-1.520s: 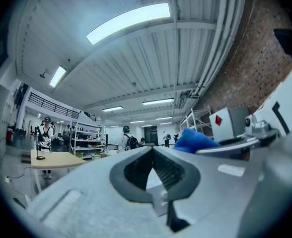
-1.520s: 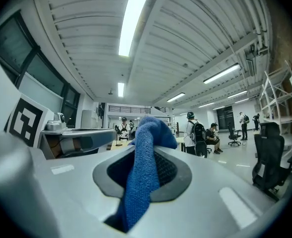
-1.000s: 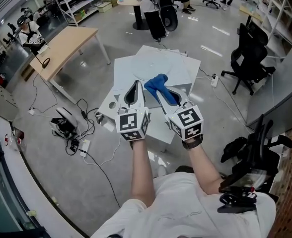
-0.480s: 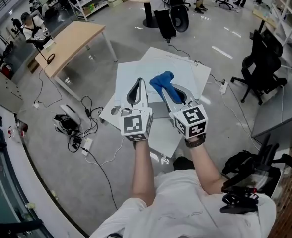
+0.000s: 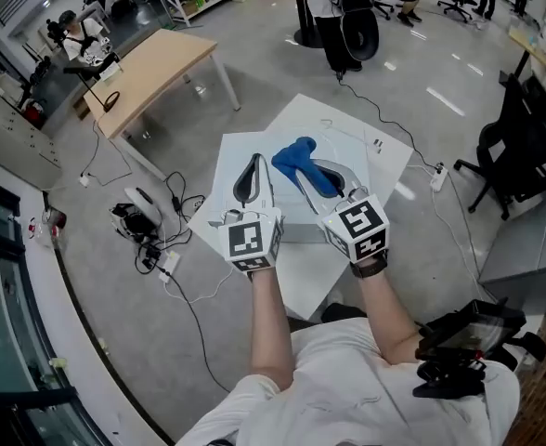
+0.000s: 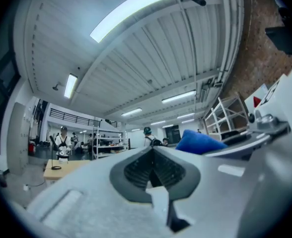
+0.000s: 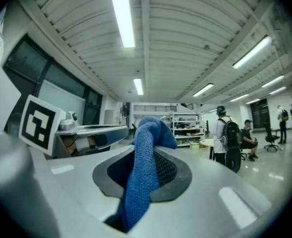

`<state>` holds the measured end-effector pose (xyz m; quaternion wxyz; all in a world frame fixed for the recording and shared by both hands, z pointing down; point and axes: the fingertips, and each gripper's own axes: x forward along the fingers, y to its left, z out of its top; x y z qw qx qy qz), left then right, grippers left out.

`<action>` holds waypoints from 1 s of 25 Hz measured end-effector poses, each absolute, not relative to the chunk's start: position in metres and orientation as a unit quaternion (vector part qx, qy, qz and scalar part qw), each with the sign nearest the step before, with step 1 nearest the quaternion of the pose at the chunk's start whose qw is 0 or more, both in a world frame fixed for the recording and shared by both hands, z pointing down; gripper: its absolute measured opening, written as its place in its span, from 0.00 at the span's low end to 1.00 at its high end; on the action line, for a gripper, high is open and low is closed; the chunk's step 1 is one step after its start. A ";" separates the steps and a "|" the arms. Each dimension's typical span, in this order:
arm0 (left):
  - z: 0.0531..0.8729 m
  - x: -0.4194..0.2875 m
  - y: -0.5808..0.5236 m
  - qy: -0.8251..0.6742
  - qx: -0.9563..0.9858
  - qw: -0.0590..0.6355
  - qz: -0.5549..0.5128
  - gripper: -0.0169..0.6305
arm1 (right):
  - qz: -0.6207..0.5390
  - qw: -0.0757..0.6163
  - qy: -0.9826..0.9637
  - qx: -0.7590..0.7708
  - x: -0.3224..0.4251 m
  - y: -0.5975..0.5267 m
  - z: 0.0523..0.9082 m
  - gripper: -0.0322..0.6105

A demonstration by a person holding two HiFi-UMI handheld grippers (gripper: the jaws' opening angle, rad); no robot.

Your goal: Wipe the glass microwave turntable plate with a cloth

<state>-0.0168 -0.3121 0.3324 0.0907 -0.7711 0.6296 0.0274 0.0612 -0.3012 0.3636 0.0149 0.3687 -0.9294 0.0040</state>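
My right gripper (image 5: 298, 163) is shut on a blue cloth (image 5: 306, 167), which bunches out past its tips. In the right gripper view the cloth (image 7: 145, 152) hangs down between the dark pads. My left gripper (image 5: 254, 162) is shut with nothing in it, and its pads (image 6: 136, 170) meet. Both grippers are held side by side above a white table (image 5: 361, 142), pointing away from me. I cannot make out the glass turntable plate against the white top. From the left gripper view the cloth (image 6: 199, 142) shows at the right.
A wooden desk (image 5: 157, 68) stands at the far left. Cables and a power strip (image 5: 148, 235) lie on the floor by the table. A black office chair (image 5: 519, 147) stands at the right, and another black chair (image 5: 352, 31) stands beyond the table. Several people stand among the shelves.
The head view has drifted, so the table and desk sit lower and more to the right. Both grippers keep the same pose, and the cloth stays in the right one.
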 end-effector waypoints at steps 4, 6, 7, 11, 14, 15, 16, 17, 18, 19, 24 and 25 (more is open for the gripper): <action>0.376 -0.036 -0.327 0.655 -0.753 0.047 -0.036 0.03 | 0.000 0.061 -0.934 0.351 0.066 -0.321 0.392 0.14; 0.392 -0.047 -0.333 0.651 -0.757 0.023 -0.052 0.03 | 0.018 0.066 -0.930 0.362 0.069 -0.335 0.403 0.15; 0.399 -0.053 -0.337 0.651 -0.756 0.014 -0.061 0.03 | 0.024 0.066 -0.928 0.367 0.070 -0.341 0.406 0.14; 0.421 -0.072 -0.354 0.649 -0.750 0.010 -0.128 0.03 | 0.030 0.066 -0.923 0.378 0.069 -0.365 0.409 0.15; 0.440 -0.070 -0.361 0.630 -0.758 -0.008 -0.165 0.03 | 0.027 0.076 -0.921 0.380 0.065 -0.385 0.410 0.15; 0.448 -0.070 -0.361 0.624 -0.762 -0.019 -0.172 0.03 | 0.025 0.077 -0.923 0.376 0.060 -0.388 0.411 0.15; 0.457 -0.071 -0.362 0.619 -0.765 -0.030 -0.177 0.03 | 0.024 0.073 -0.926 0.371 0.055 -0.391 0.412 0.15; 0.465 -0.073 -0.363 0.615 -0.767 -0.041 -0.180 0.03 | 0.027 0.069 -0.927 0.367 0.048 -0.394 0.414 0.15; 0.473 -0.076 -0.365 0.611 -0.768 -0.051 -0.183 0.03 | 0.031 0.070 -0.928 0.364 0.041 -0.397 0.417 0.15; 0.480 -0.077 -0.366 0.605 -0.772 -0.061 -0.186 0.03 | 0.034 0.077 -0.929 0.361 0.034 -0.400 0.421 0.15; 0.508 -0.077 -0.367 0.558 -0.798 -0.099 -0.206 0.03 | 0.039 0.137 -0.936 0.323 -0.013 -0.404 0.445 0.15; 0.511 -0.076 -0.368 0.551 -0.801 -0.106 -0.209 0.03 | 0.038 0.148 -0.937 0.313 -0.021 -0.404 0.448 0.15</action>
